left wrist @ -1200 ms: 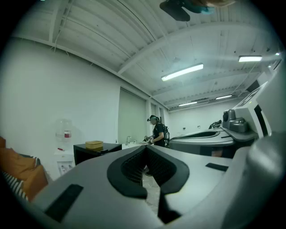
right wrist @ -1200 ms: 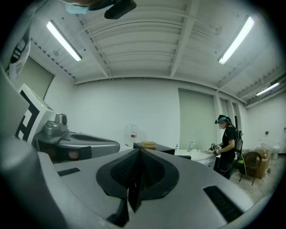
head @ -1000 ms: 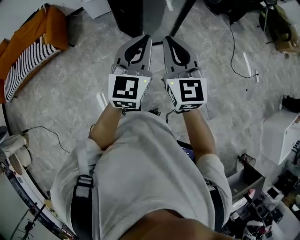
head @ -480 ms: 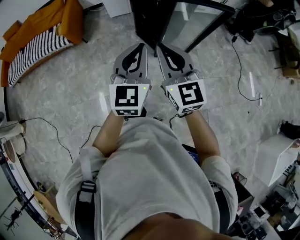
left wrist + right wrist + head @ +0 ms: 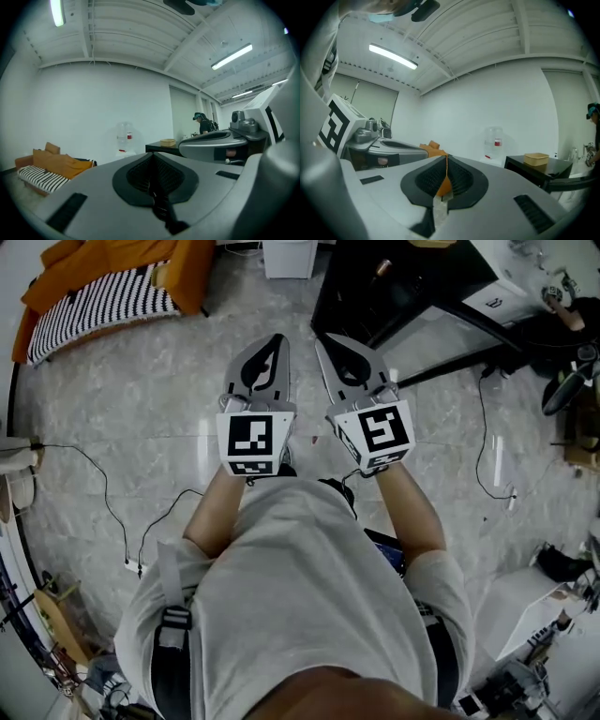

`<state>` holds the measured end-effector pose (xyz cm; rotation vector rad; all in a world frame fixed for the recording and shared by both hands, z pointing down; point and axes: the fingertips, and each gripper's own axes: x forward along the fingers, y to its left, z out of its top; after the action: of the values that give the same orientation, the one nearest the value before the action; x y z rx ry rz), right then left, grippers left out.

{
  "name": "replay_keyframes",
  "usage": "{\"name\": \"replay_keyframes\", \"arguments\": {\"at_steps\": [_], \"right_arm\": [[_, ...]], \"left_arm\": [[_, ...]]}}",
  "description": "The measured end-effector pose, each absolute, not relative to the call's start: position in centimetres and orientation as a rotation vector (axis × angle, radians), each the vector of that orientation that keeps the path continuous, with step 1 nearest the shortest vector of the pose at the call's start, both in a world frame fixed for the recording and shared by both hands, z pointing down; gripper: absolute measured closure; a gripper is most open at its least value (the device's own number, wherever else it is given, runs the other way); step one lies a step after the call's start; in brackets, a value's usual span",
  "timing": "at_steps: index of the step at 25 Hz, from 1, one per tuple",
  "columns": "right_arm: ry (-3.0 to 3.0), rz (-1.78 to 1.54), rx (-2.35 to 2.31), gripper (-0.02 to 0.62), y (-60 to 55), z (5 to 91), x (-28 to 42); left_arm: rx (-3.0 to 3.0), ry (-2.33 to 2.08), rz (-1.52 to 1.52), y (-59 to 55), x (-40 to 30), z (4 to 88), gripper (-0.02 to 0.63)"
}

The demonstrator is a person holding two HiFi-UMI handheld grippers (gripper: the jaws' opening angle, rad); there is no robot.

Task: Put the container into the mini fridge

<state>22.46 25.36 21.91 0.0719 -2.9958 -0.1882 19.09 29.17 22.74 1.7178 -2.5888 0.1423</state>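
Note:
A tan container (image 5: 167, 142) stands on a black table (image 5: 159, 148) across the room; the right gripper view shows the same container (image 5: 536, 159). I see no mini fridge that I can tell. My left gripper (image 5: 272, 341) and right gripper (image 5: 330, 341) are held side by side in front of the person's chest, above the grey floor. Both are shut with nothing between the jaws. The left gripper (image 5: 152, 158) has its pads pressed together. On the right gripper (image 5: 446, 160) only a thin slit shows the orange sofa behind.
The black table (image 5: 403, 296) with a glass panel lies ahead to the right. An orange sofa (image 5: 112, 277) with a striped cushion is ahead to the left. A water dispenser (image 5: 493, 143) stands by the white wall. Cables (image 5: 141, 521) cross the floor. Another person (image 5: 205, 123) stands far off.
The floor has slid down the head view, bringing the black table and the sofa further into sight. Both grippers stay shut and side by side.

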Motion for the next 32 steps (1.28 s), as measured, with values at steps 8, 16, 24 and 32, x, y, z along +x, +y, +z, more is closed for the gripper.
{"name": "replay_keyframes", "arguments": {"at_steps": [8,16,24,32], "right_arm": [[-2.882,-0.231,0.022,0.555,25.8,24.0,16.9],[-2.855,-0.210,0.011,0.555,20.9,24.9,13.3],[-2.795,-0.207,-0.007,0.555,12.7,24.9,8.6],[-2.757,-0.097,-0.036,0.555,5.8,27.3,6.6]], "left_arm": [[1.659,-2.572,0.130,29.8,13.8,24.5,0.595],[1.662,-2.534,0.146,25.1,10.6,26.1,0.595],[1.677,-2.490,0.190,16.5,6.3,26.6,0.595],[1.707,-2.378,0.273,9.8,4.5,29.2,0.595]]}}
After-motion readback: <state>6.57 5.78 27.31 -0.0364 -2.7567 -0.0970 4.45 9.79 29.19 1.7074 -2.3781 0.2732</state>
